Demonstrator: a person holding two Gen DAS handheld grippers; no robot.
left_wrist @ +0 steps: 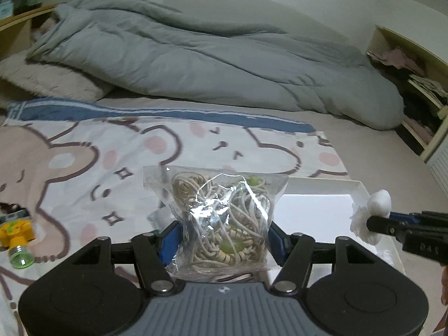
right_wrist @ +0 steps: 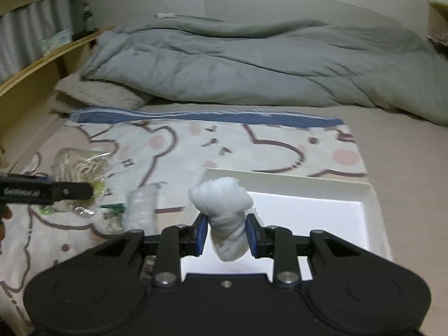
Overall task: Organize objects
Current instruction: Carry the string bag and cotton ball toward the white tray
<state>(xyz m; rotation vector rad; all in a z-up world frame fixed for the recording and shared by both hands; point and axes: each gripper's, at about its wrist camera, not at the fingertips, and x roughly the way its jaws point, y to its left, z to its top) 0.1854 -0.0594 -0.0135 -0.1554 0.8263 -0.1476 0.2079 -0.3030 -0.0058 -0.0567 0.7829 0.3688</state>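
Note:
My left gripper (left_wrist: 224, 240) is shut on a clear plastic bag (left_wrist: 218, 210) stuffed with beige cords and green beads, held above the cartoon blanket (left_wrist: 84, 162). In the right wrist view the bag (right_wrist: 78, 165) and the left gripper (right_wrist: 84, 191) appear at the far left. My right gripper (right_wrist: 226, 235) is shut on a white rolled cloth bundle (right_wrist: 224, 204) over the near left part of a shallow white box (right_wrist: 336, 189). From the left wrist camera, this bundle (left_wrist: 375, 207) and the right gripper (left_wrist: 375, 225) hang above the box (left_wrist: 322, 186).
A yellow toy with a green bottle (left_wrist: 16, 235) lies at the blanket's left. A small clear packet (right_wrist: 140, 210) and a green item (right_wrist: 112, 207) lie left of the box. A grey duvet (left_wrist: 210, 61) and a pillow (left_wrist: 50, 78) fill the back of the bed. Shelves (left_wrist: 420, 84) stand at right.

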